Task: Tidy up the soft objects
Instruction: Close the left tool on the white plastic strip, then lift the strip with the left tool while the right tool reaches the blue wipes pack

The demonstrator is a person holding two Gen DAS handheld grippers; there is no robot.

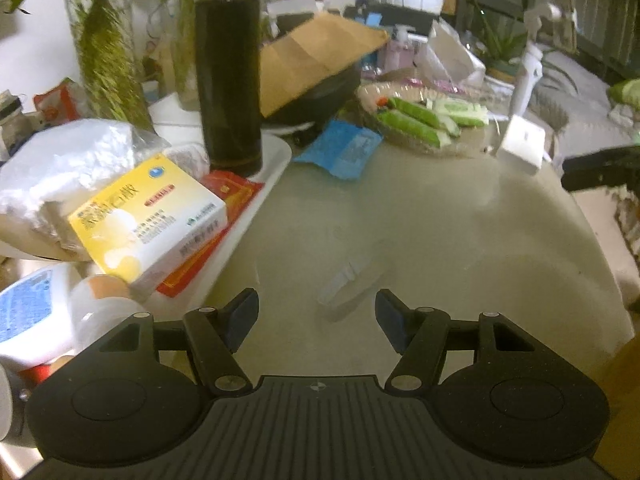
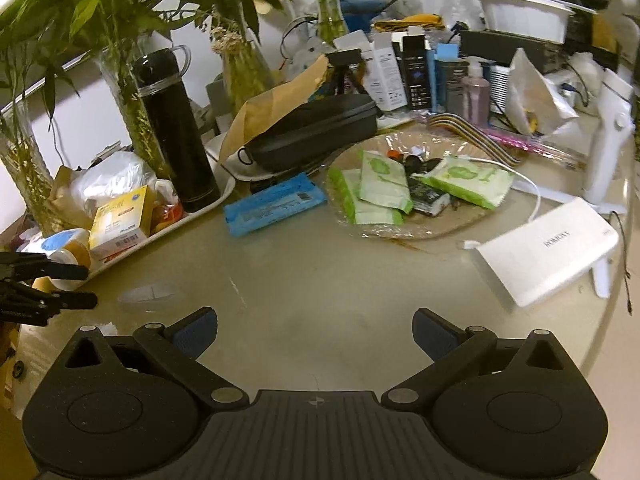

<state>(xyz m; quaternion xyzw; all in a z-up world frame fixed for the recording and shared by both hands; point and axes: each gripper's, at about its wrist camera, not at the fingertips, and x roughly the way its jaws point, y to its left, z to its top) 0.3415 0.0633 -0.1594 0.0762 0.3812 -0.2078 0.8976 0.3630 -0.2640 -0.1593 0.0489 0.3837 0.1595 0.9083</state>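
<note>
Both claws hung over the bare front of the cluttered table (image 2: 320,280). The left claw (image 1: 316,316) stood spread, nothing between its pads; the right claw (image 2: 316,336) likewise, spread and empty. The blue soft pack (image 2: 274,209) lay flat between the white tray (image 2: 218,196) and the clear plate (image 2: 400,232), which held green soft packs (image 2: 384,184). A white power bank (image 2: 552,256) lay near the table's right edge.

wall: white (image 2: 276,36) | table: pale glossy top (image 2: 360,280) | window: dark railing (image 1: 560,8)
</note>
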